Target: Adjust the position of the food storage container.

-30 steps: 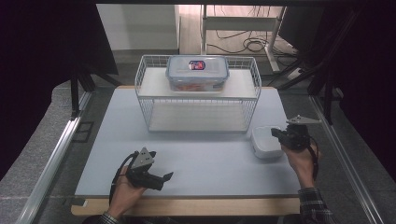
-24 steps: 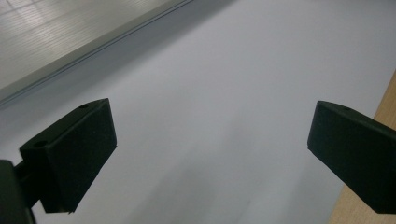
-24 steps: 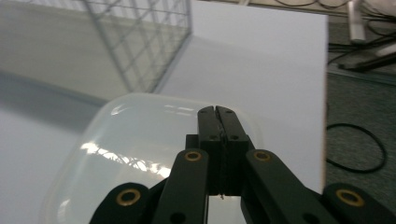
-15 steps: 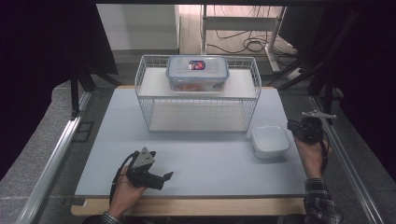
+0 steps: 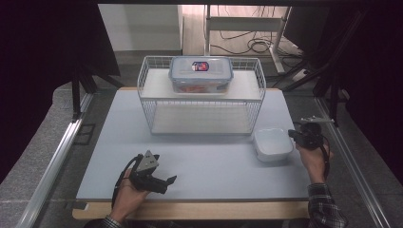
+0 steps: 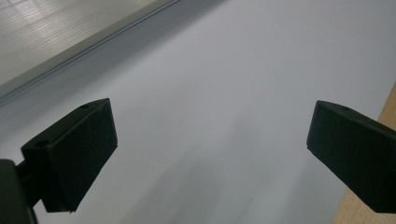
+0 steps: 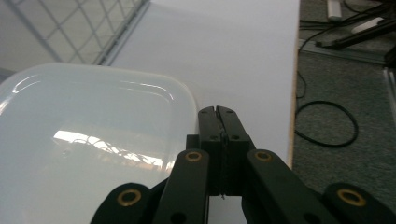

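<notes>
The right gripper is at the right edge of the white table, just beside a white plastic container with rounded corners. In the right gripper view its two black jaws are pressed fully together and nothing is between them. Their tip is just beside the right rim of the container, and I cannot tell if it touches that rim. The container stands on the table in front of the right end of a white wire rack, near to it.

On the upper shelf of the rack there is a clear food box with a blue-rimmed lid.

The left gripper lies low over the near left part of the table, held in the person's left hand. In the left gripper view its jaws stand wide apart over the bare table top, with nothing between them.
</notes>
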Demonstrator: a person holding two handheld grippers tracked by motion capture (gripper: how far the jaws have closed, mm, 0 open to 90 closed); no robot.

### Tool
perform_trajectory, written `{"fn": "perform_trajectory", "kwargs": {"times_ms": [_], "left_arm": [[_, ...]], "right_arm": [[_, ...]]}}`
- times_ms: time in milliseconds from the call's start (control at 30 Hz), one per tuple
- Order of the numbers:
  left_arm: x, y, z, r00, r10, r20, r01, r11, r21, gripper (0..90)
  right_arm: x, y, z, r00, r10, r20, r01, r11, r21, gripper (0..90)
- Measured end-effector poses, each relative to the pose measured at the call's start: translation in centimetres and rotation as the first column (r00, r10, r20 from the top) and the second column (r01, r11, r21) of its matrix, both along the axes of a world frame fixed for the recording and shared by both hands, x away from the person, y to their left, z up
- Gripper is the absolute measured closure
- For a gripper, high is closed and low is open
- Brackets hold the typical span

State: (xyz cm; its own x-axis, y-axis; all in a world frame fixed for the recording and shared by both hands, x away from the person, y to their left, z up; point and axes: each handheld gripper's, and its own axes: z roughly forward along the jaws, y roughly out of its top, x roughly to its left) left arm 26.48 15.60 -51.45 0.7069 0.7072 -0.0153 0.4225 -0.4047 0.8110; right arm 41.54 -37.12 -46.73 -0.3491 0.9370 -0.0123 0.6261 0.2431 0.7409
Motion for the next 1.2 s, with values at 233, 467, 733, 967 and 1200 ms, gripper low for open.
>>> {"fn": "perform_trajectory", "kwargs": {"times_ms": [233,467,733,967,1200], "left_arm": [[0.0,-0.2,0.0,0.9999,-0.011,0.0,0.011,0.9999,0.012,1.8],[0.0,-0.1,0.0,0.9998,-0.017,-0.006,0.017,0.9997,0.019,2.0],[-0.1,-0.1,-0.1,0.9998,-0.016,-0.009,0.016,0.9997,0.019,2.1],[-0.1,-0.1,0.0,0.9999,-0.009,-0.005,0.01,0.9998,0.016,2.7],[-0.1,-0.1,0.0,0.9999,-0.007,-0.01,0.007,0.9999,0.015,3.1]], "right_arm": [[-0.6,1.7,0.0,0.9979,0.063,-0.014,-0.063,0.998,0.005,89.6],[-1.2,3.9,-0.1,0.9912,0.128,-0.031,-0.127,0.991,0.034,89.4],[-2.1,6.6,-0.2,0.975,0.216,-0.053,-0.213,0.976,0.054,89.2],[-3.0,9.3,-0.3,0.9517,0.298,-0.072,-0.295,0.954,0.057,89.5],[-4.1,12.1,-0.5,0.9257,0.367,-0.09,-0.362,0.93,0.067,89.5]]}}
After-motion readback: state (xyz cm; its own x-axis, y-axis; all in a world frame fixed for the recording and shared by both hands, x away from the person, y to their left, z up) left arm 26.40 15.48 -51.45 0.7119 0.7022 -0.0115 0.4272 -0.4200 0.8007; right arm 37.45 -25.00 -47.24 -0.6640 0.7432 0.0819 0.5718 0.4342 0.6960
